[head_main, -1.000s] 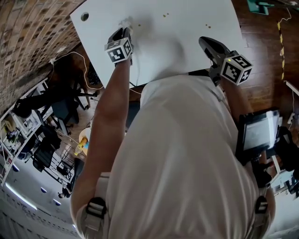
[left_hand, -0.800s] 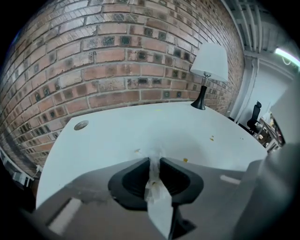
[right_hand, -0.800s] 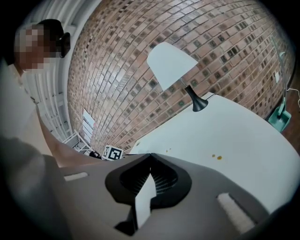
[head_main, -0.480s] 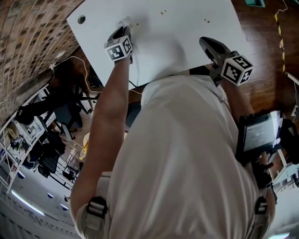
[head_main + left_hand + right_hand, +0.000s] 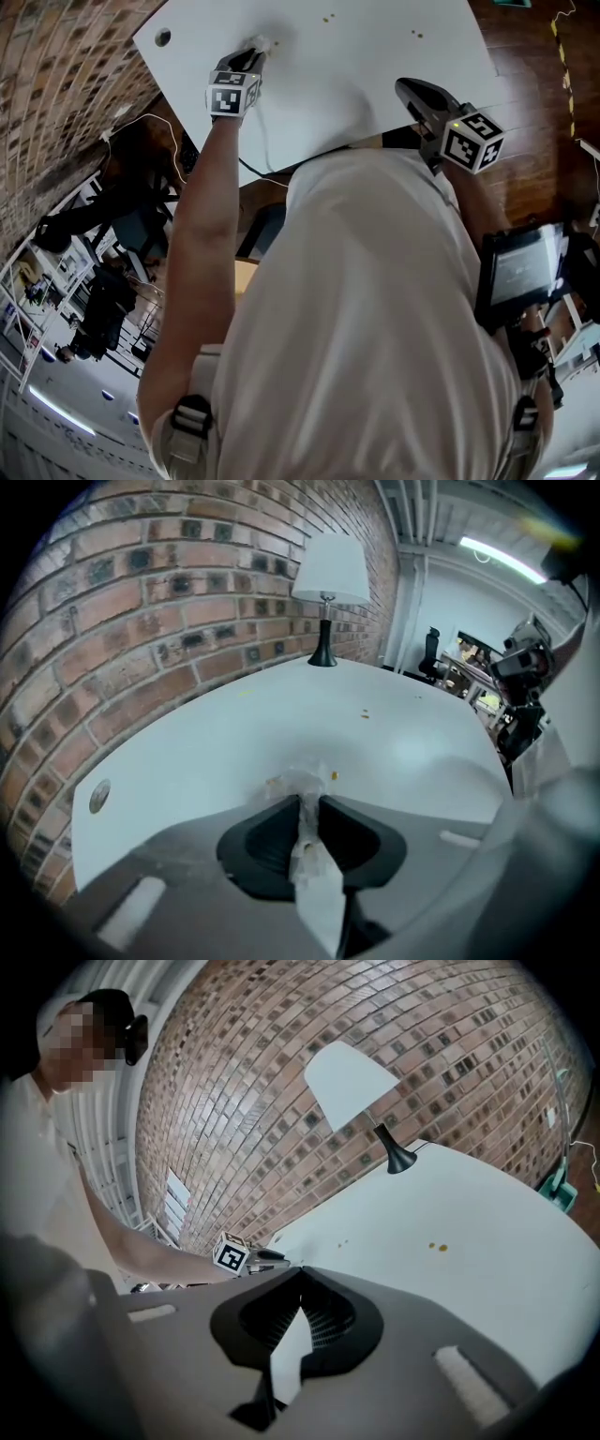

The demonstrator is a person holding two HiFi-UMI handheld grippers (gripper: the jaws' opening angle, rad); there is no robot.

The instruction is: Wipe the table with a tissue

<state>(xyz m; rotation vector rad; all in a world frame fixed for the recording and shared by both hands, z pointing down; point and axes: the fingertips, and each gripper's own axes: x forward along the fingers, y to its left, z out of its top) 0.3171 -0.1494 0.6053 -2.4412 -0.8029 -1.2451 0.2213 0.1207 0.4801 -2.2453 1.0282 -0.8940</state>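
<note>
Clamping the tissue [image 5: 302, 787] between its jaws, left gripper [image 5: 249, 54] holds it down at the table's [image 5: 375, 75] far left, near a hole [image 5: 163, 37]; it seems to touch. Right gripper [image 5: 410, 88] hangs over the near right edge, jaws together, empty. Crumbs [image 5: 327, 18] lie farther out.

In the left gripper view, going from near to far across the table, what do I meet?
left tongs shut on the tissue → small orange crumb just past the wad → farther crumb → white-shaded lamp at the far end.
</note>
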